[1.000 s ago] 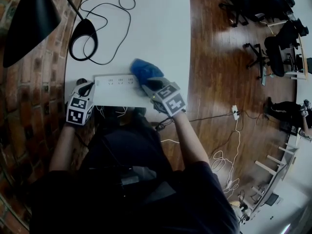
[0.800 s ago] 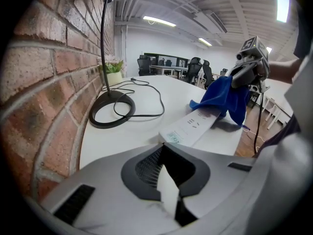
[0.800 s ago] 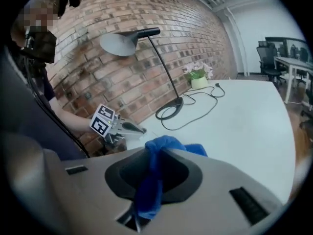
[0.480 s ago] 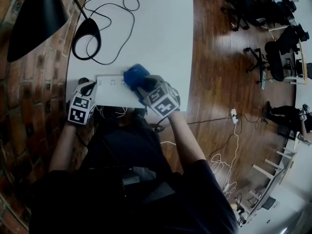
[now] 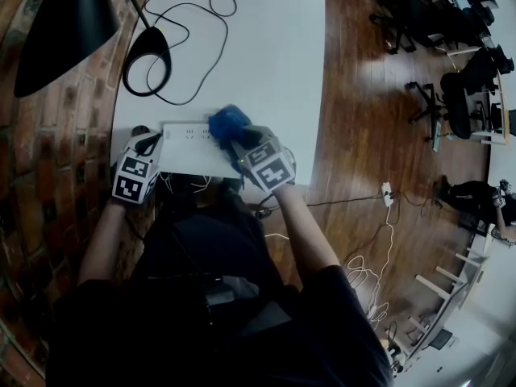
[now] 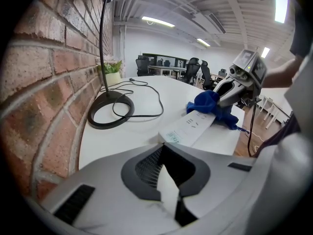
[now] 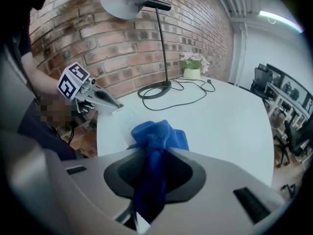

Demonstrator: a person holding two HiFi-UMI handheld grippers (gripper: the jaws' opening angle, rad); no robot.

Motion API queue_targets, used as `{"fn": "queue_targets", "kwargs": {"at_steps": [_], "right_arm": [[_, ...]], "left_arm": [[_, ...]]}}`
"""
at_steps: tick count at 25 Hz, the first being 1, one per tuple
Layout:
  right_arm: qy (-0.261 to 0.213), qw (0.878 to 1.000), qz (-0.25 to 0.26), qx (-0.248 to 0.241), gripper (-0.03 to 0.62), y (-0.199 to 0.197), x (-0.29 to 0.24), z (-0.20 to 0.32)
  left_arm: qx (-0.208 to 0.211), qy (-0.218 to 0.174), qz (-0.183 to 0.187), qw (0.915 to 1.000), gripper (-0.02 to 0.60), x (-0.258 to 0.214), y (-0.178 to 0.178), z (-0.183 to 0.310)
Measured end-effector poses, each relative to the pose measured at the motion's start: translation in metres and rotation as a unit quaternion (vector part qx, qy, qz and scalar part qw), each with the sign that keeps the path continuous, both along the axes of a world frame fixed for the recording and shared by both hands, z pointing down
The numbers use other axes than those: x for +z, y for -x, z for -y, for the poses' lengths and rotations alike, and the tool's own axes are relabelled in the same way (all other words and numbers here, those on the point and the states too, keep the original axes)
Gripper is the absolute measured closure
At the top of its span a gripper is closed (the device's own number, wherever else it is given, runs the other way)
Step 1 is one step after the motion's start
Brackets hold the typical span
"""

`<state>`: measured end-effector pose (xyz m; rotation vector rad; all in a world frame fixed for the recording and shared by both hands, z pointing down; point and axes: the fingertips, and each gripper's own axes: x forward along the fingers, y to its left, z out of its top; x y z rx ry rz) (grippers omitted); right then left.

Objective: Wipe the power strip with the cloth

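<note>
A white power strip [image 5: 187, 132] lies along the near edge of the white table [image 5: 266, 55]. My right gripper [image 5: 235, 141] is shut on a bunched blue cloth [image 5: 228, 123], which rests on the strip's right part. Its jaws have just been closing a little, with the cloth between them. In the right gripper view the cloth [image 7: 159, 133] runs down between the jaws. My left gripper [image 5: 151, 142] is shut, its tips at the strip's left end. In the left gripper view the strip [image 6: 191, 127] reaches right up to the jaws; whether they pinch it is hidden.
A black desk lamp stands at the back left, its round base [image 5: 149, 59] on the table and its shade [image 5: 60, 31] overhead. A black cable [image 5: 197, 18] loops across the far table. A brick wall [image 5: 48, 160] runs along the left. Wooden floor [image 5: 363, 135] lies to the right.
My right gripper has carried the blue cloth leftward, from the strip's right end onto its right part. The left gripper has stayed at the strip's left end.
</note>
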<state>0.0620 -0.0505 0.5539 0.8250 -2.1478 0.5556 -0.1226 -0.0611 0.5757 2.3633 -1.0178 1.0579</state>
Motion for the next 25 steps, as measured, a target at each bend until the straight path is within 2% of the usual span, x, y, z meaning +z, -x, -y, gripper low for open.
{"fn": "queue_targets", "kwargs": {"at_steps": [3, 6, 12, 18, 21, 25], "right_arm": [[0.009, 1.000, -0.014, 0.013, 0.526, -0.001, 0.000, 0.001], [-0.019, 0.998, -0.059, 0.001, 0.531, 0.002, 0.000, 0.004], [-0.053, 0.994, -0.094, 0.016, 0.540, 0.017, -0.001, 0.016], [-0.029, 0.997, -0.060, 0.033, 0.540, 0.018, 0.000, 0.021], [-0.040, 0.997, -0.037, 0.051, 0.540, 0.024, -0.004, 0.025], [-0.064, 0.996, -0.041, 0.043, 0.540, 0.037, -0.004, 0.026]], "left_arm": [[-0.002, 0.003, 0.000, 1.0000, 0.571, -0.001, -0.001, -0.002], [-0.003, 0.010, -0.004, 0.9999, 0.571, -0.006, -0.004, -0.004], [0.004, 0.018, -0.011, 0.9998, 0.571, -0.010, -0.008, -0.006], [0.007, 0.018, -0.012, 0.9997, 0.571, -0.008, -0.006, -0.006], [0.008, 0.021, -0.018, 0.9996, 0.571, -0.011, -0.008, -0.006], [0.002, 0.019, -0.021, 0.9996, 0.571, -0.012, -0.008, -0.006]]}}
